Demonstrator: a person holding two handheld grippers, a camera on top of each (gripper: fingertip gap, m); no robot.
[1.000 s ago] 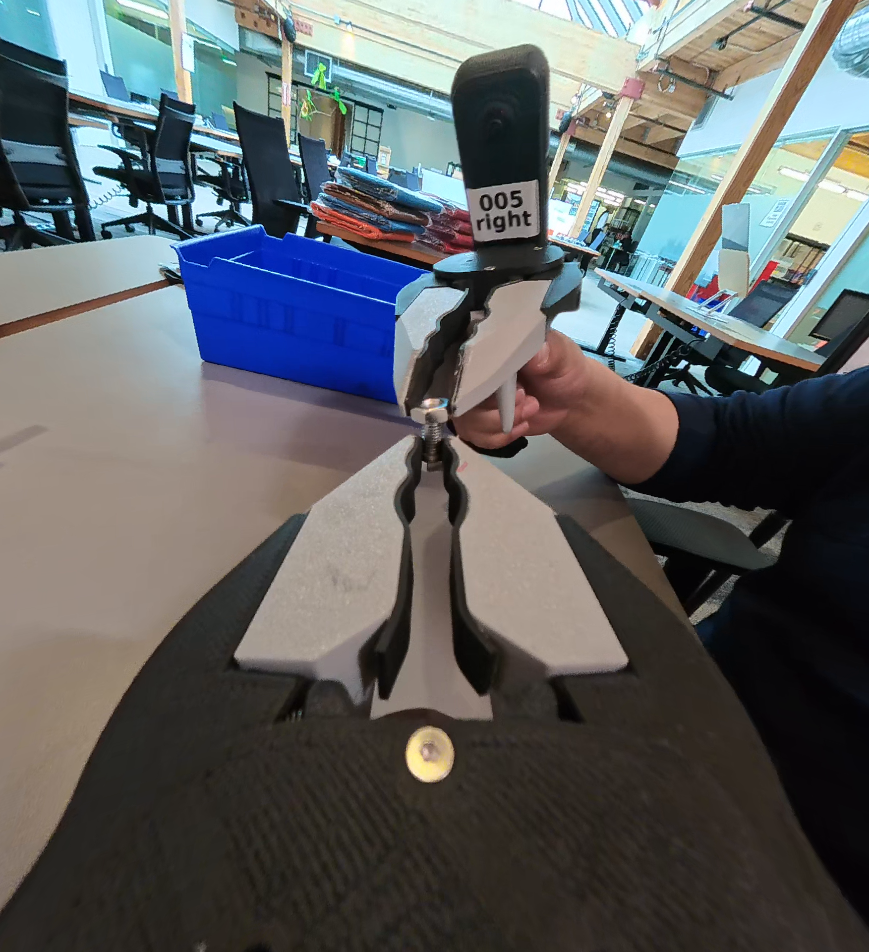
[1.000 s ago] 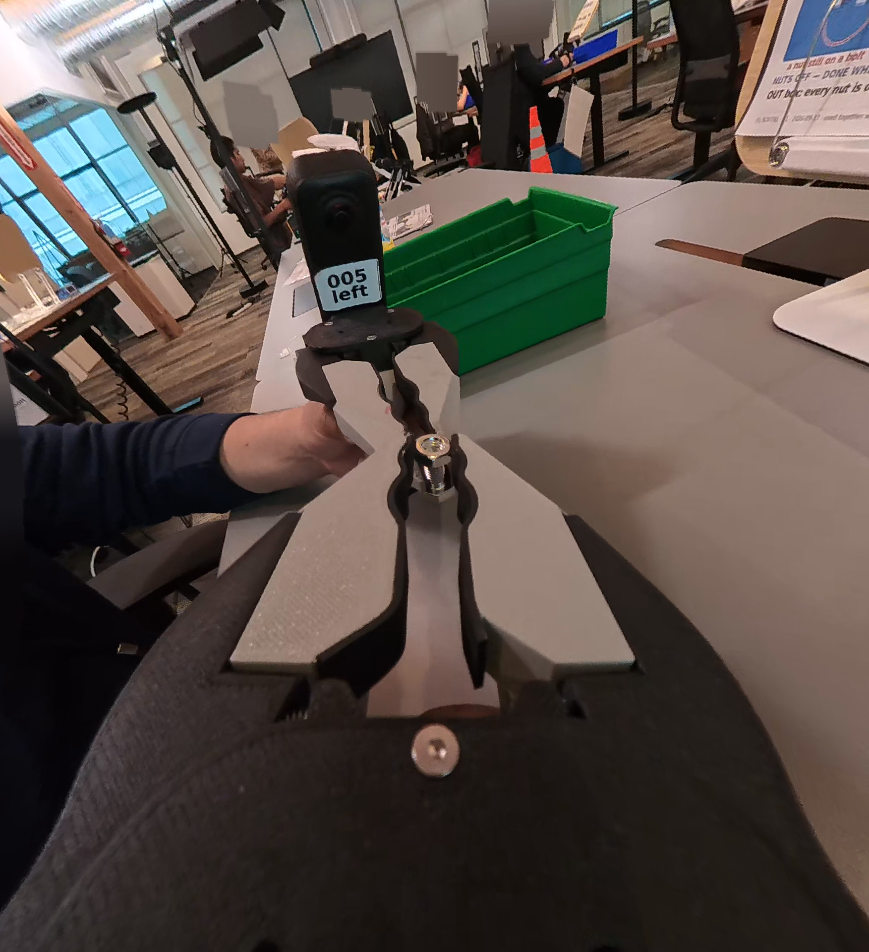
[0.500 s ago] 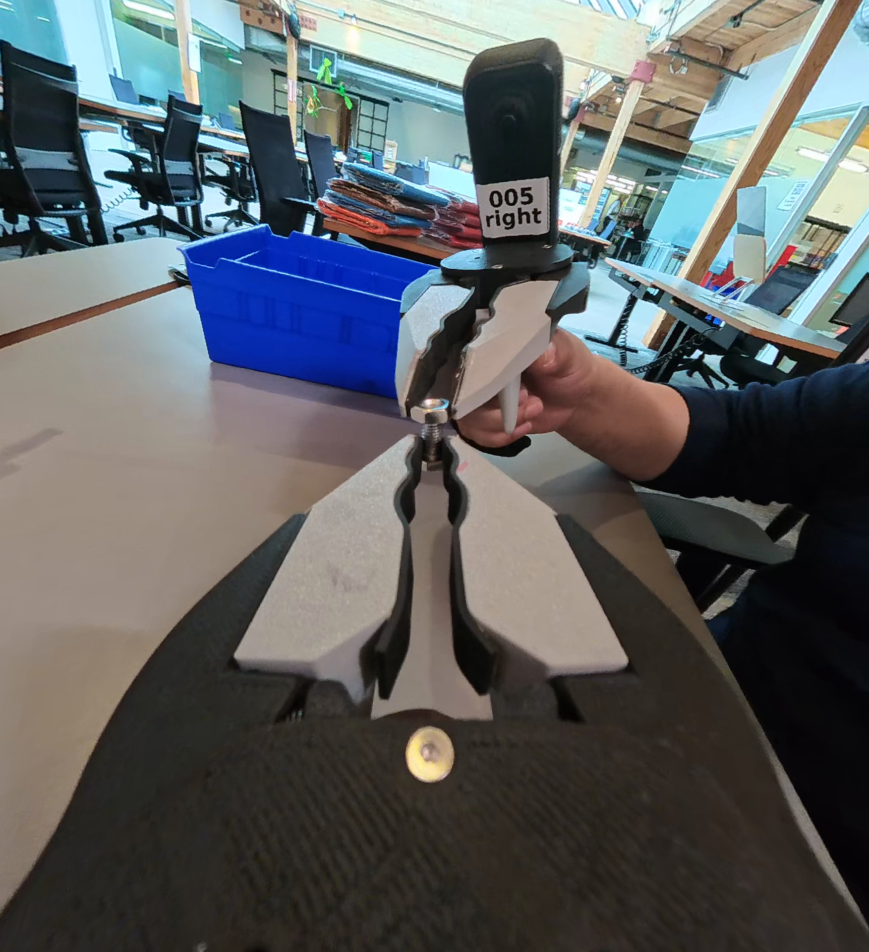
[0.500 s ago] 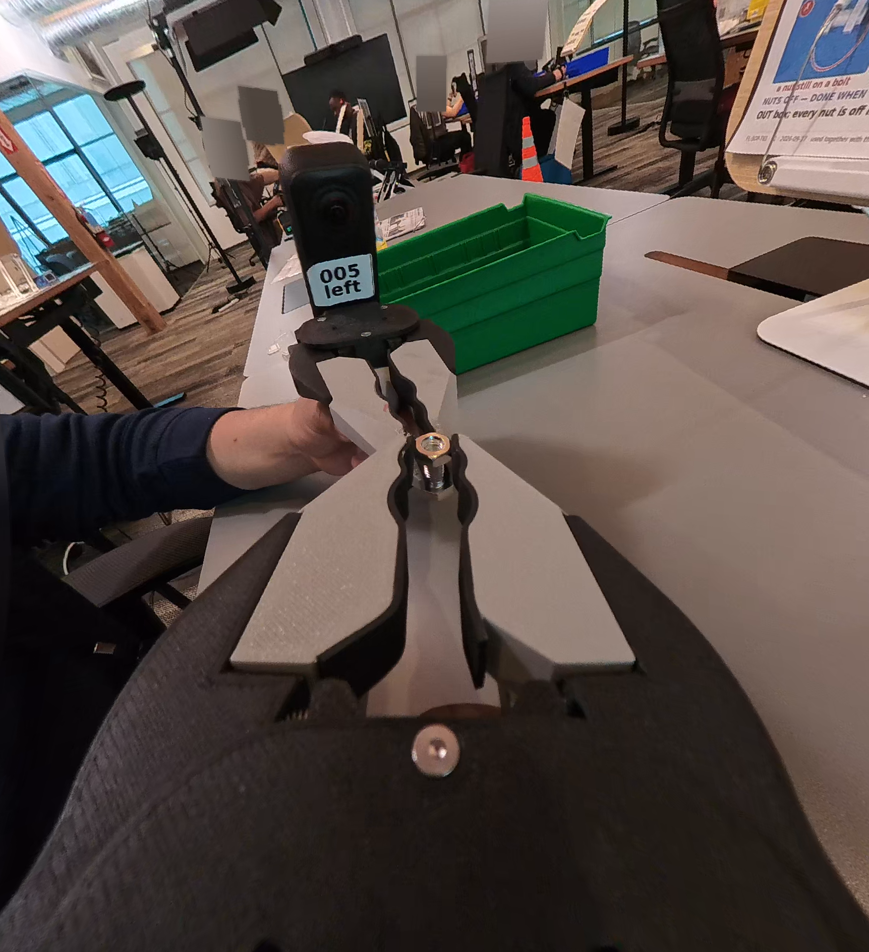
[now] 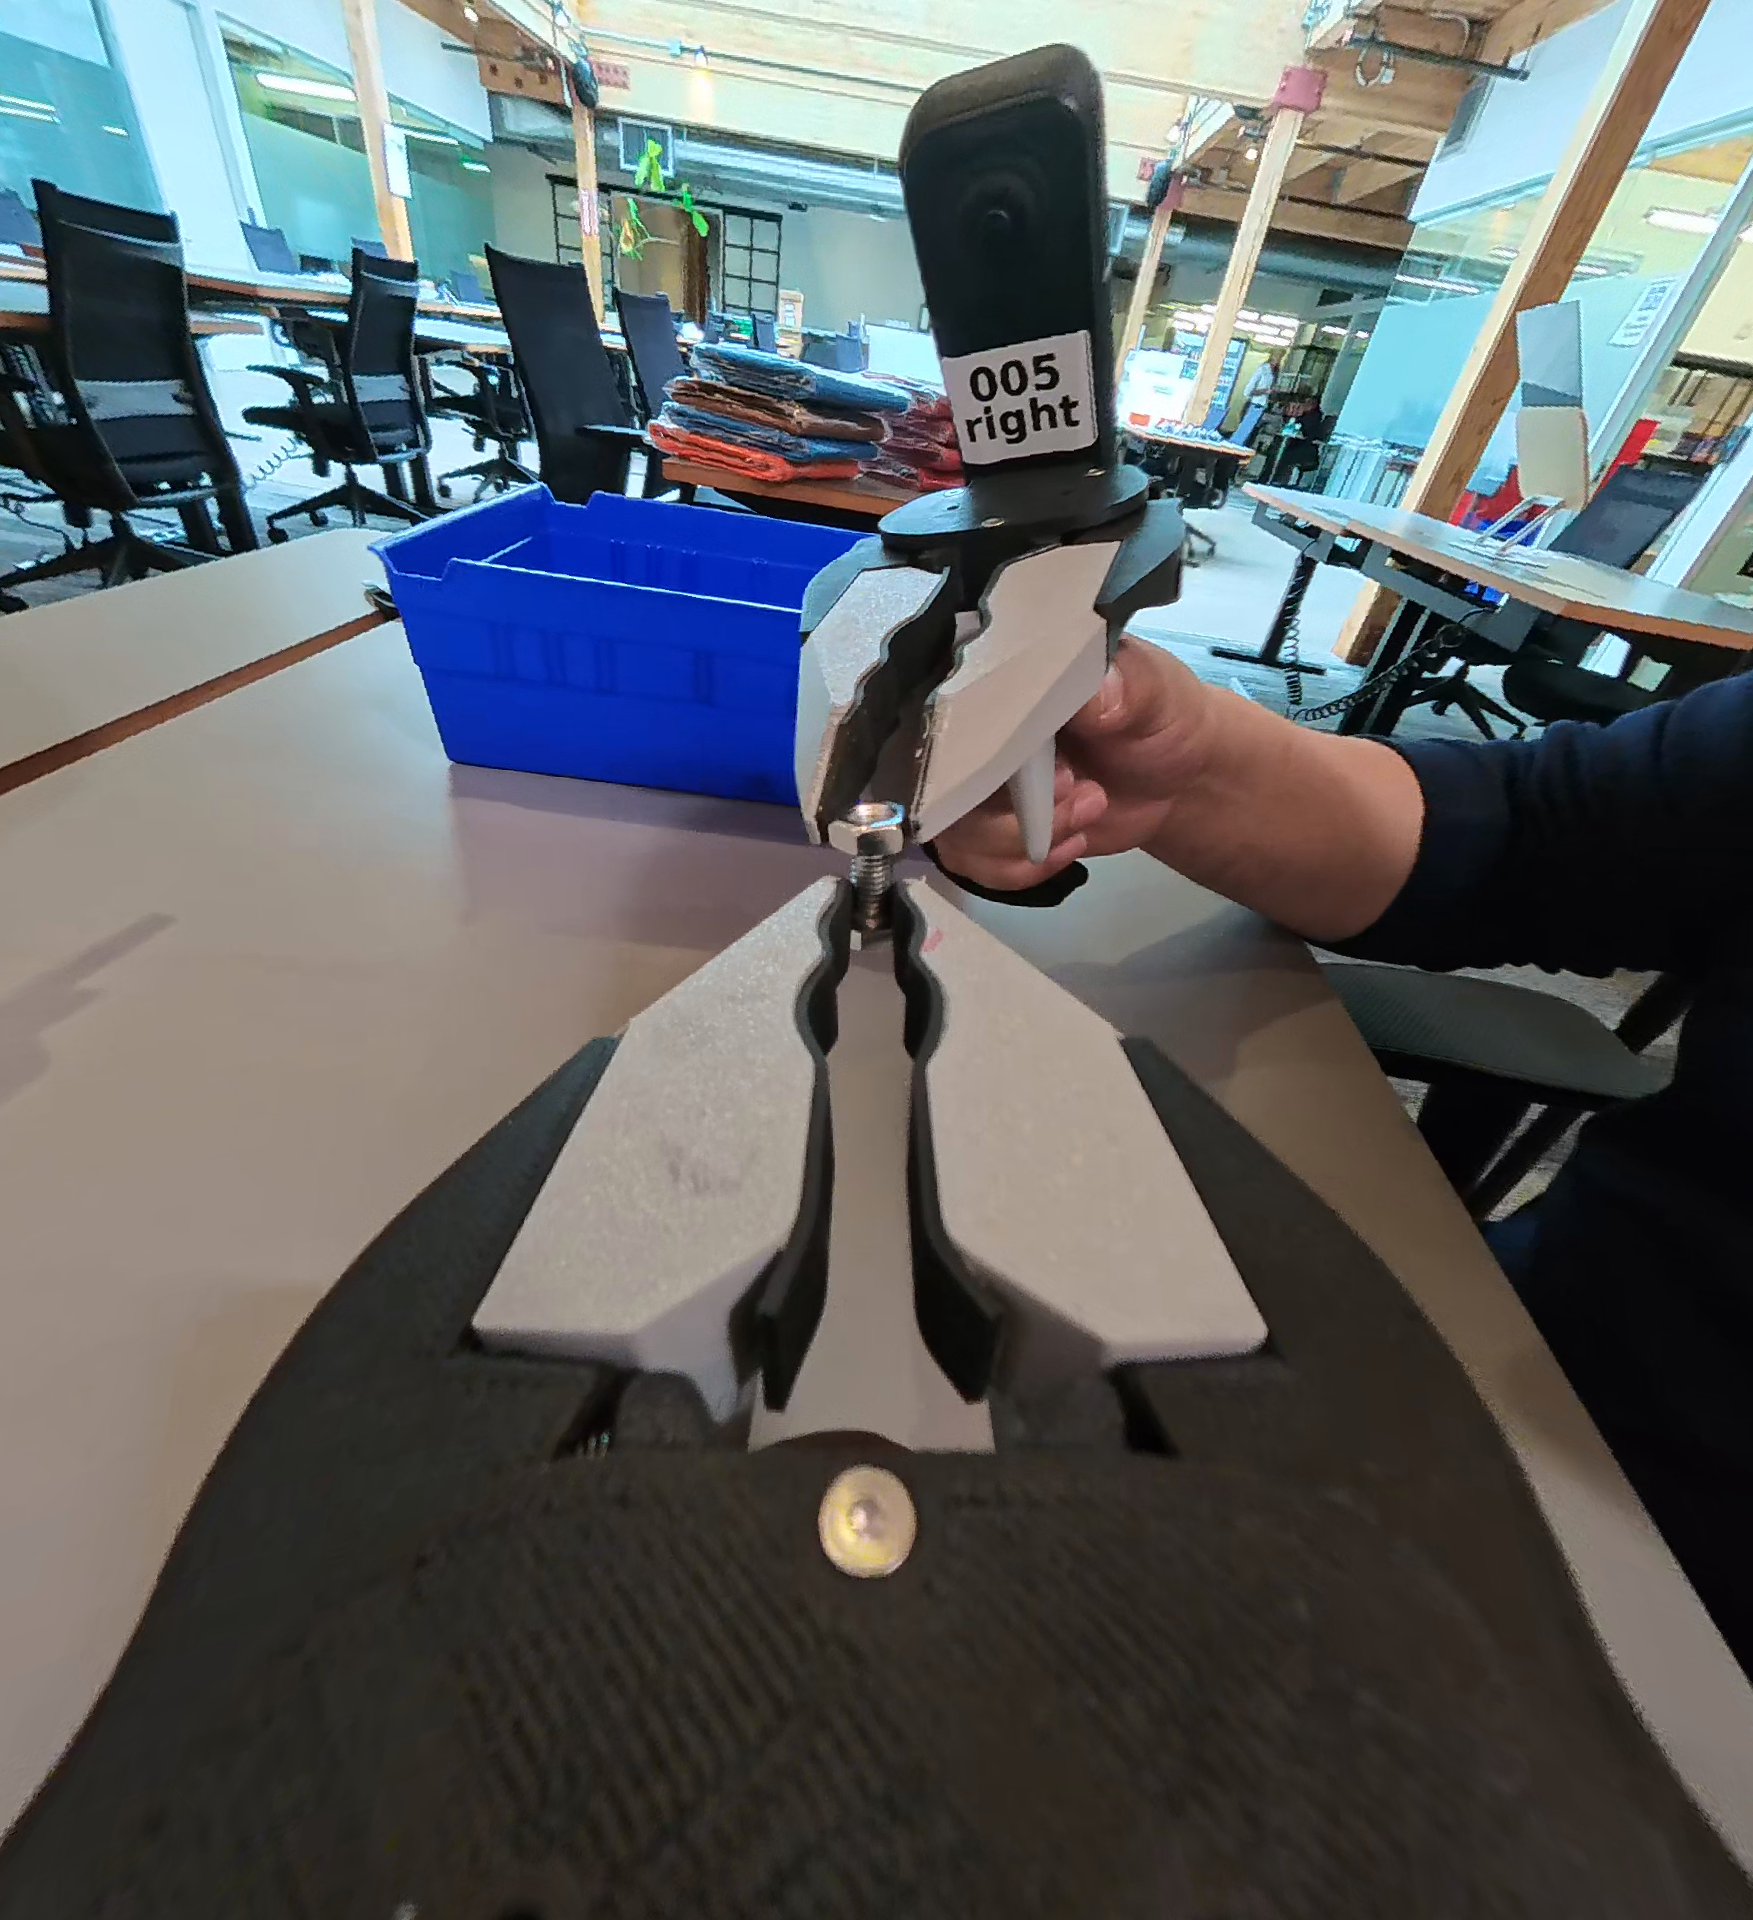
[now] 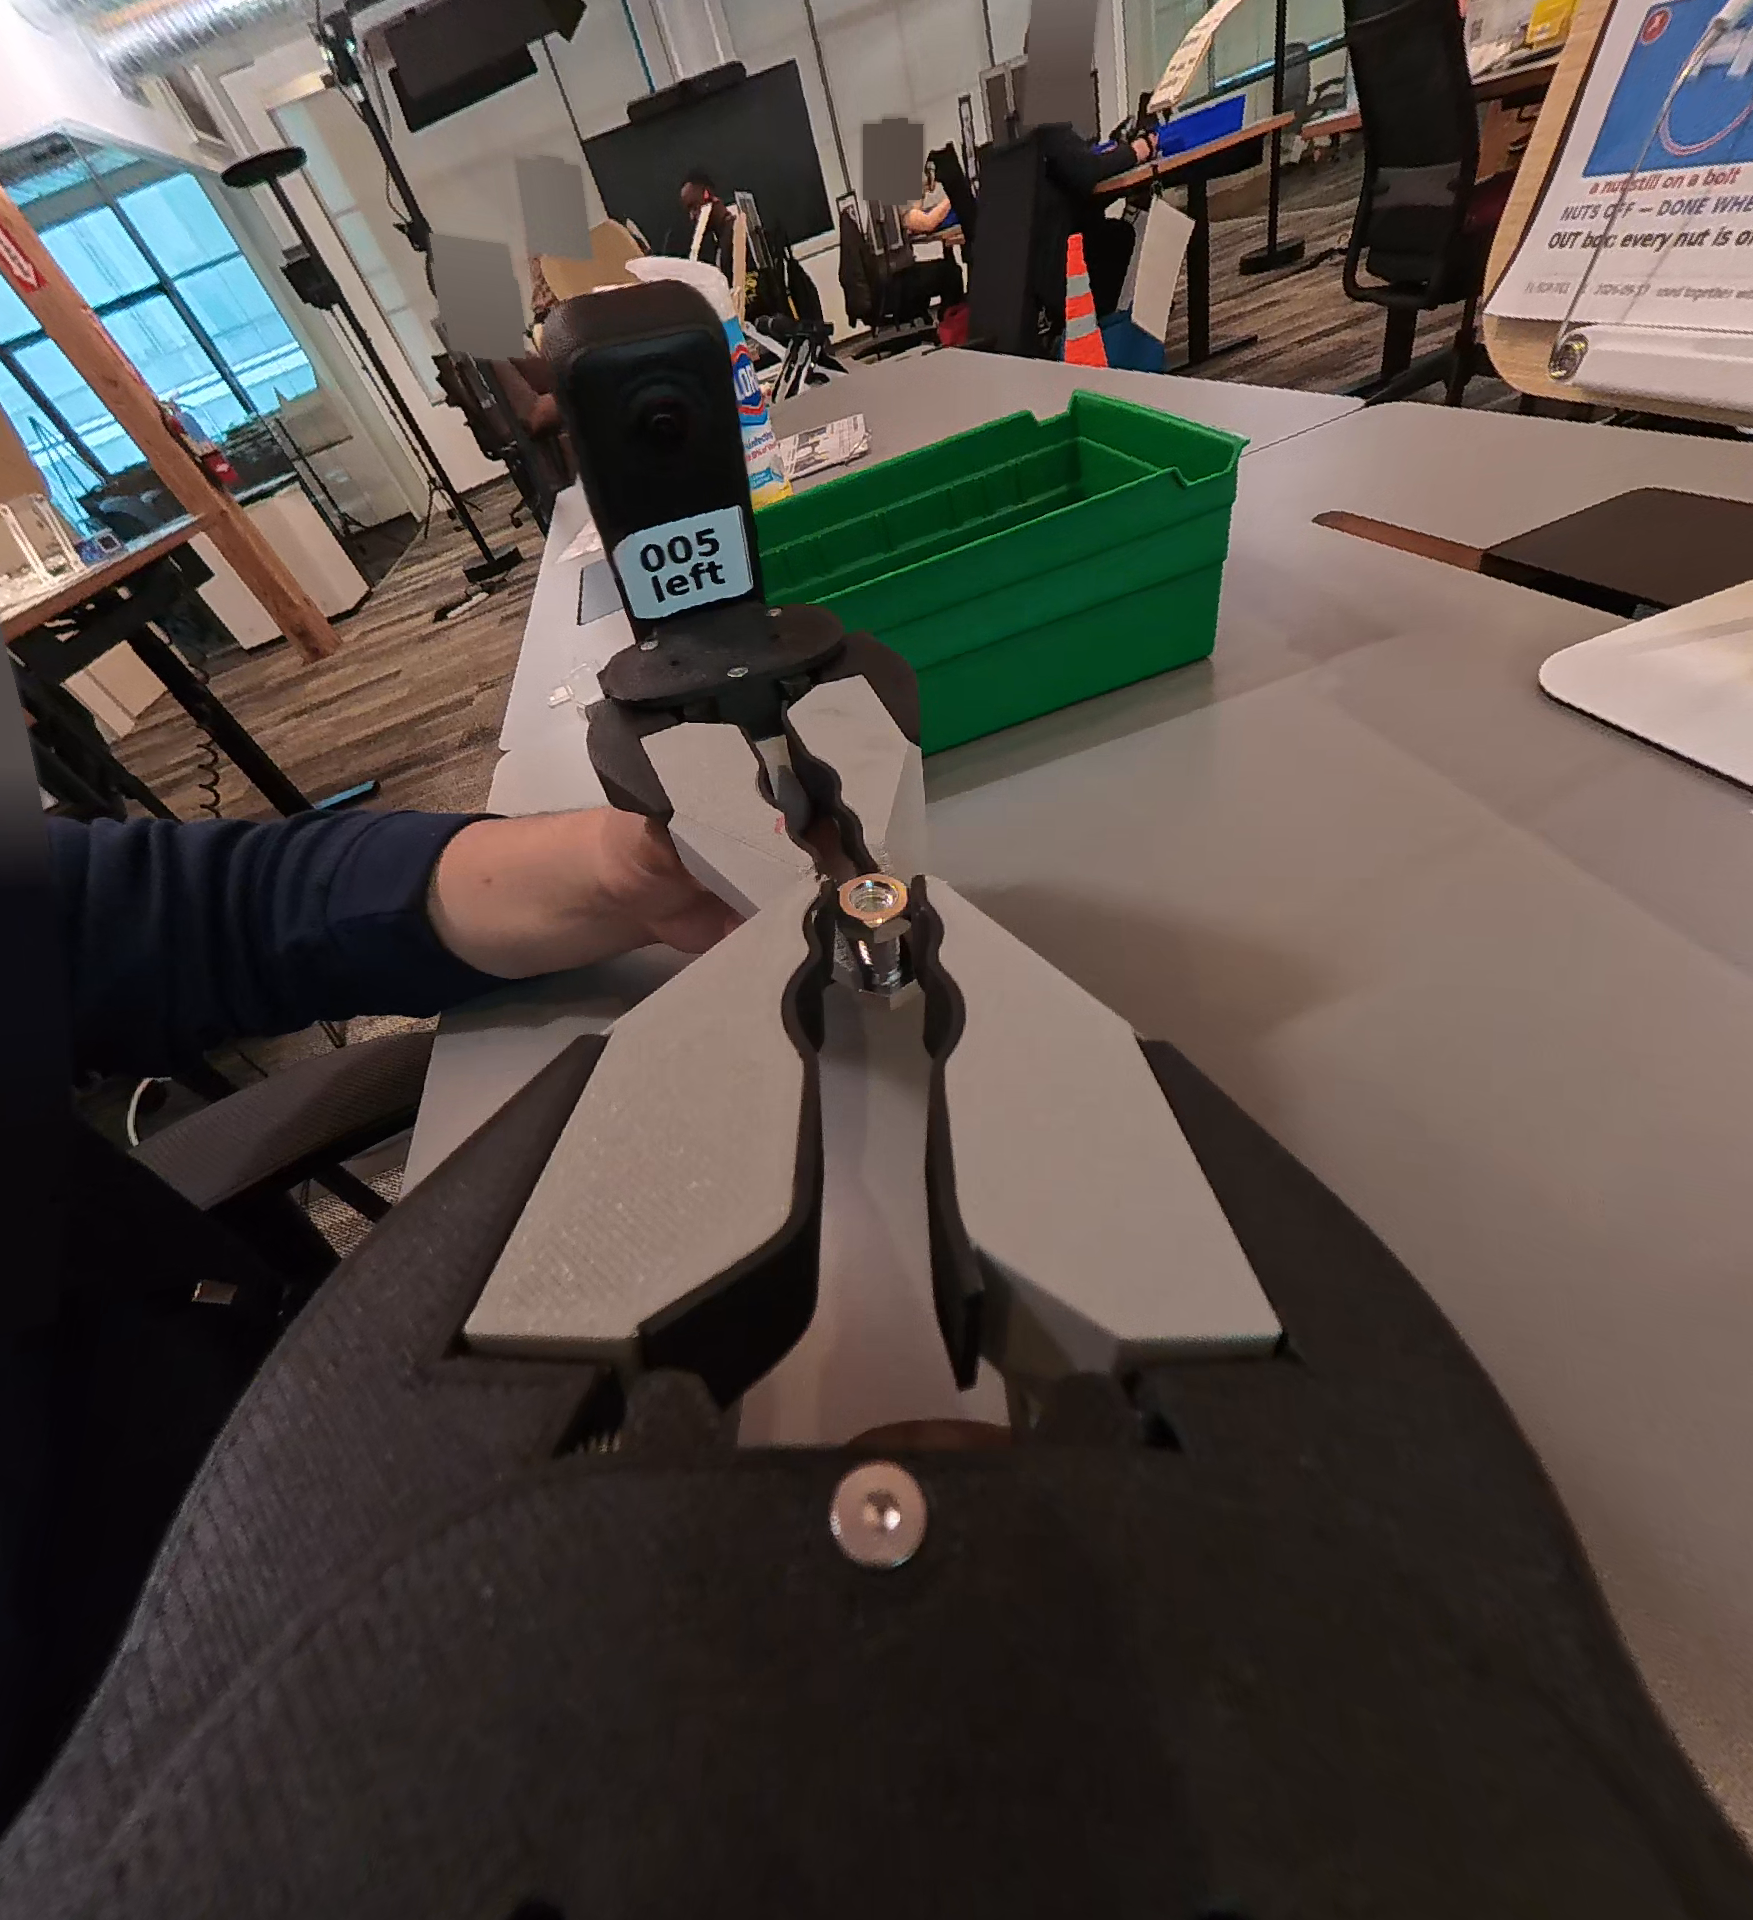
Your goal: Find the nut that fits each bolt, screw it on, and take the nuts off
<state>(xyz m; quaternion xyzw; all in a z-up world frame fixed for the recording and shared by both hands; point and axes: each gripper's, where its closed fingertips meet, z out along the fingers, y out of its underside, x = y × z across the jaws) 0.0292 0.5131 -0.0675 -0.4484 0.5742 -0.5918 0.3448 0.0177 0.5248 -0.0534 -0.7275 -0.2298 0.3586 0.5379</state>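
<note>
left gripper (image 5: 870,914) clamps the threaded silver bolt (image 5: 868,878) by its shank, above the grey tabletop (image 5: 228,935). right gripper (image 6: 874,940) pinches the silver hex nut (image 6: 872,898) at the bolt's end. blue plastic bin (image 5: 602,644) behind on one side, green plastic bin (image 6: 1007,561) on the other.

Grey-fingered black hand-held gripper (image 5: 874,914); navy sleeve (image 5: 1599,831).
</note>
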